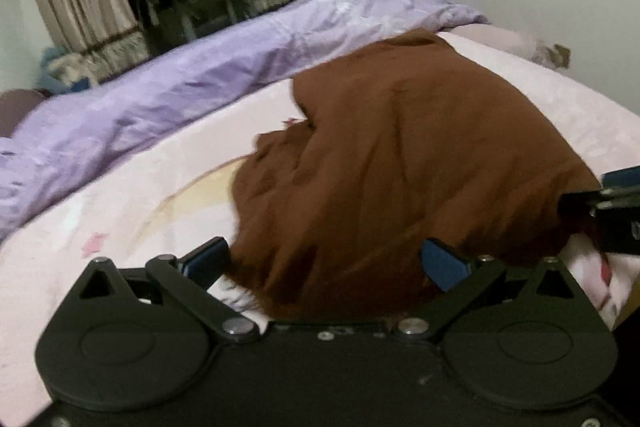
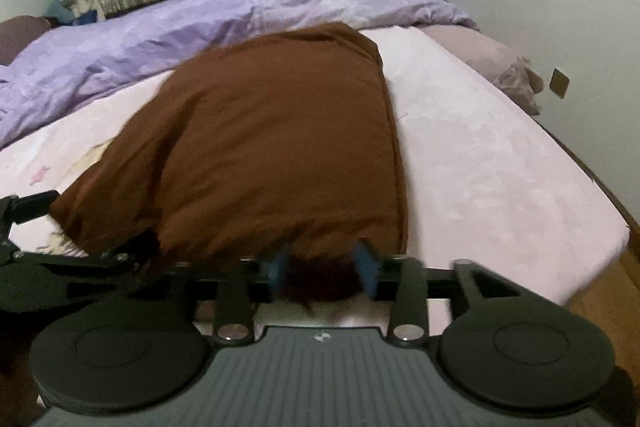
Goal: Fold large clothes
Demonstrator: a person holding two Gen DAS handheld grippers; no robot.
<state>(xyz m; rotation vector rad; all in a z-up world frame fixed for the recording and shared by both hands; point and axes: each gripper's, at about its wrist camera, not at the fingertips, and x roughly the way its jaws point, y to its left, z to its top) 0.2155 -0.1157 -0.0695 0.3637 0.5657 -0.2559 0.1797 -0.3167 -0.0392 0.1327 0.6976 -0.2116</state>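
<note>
Two grippers: at the near hem of the brown garment [image 2: 272, 131]
Left gripper [image 1: 324, 263]: fingers wide apart, cloth between
Right gripper [image 2: 324, 267]: fingers apart, hem between, grip unclear
Surface: pink bedsheet [image 2: 480, 155]

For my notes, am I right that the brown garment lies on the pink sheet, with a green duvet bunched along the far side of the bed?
Not quite: the duvet is purple, not green, as the right wrist view shows. The rest holds: the brown garment lies on the pink sheet, with the duvet bunched along the far side.
</note>
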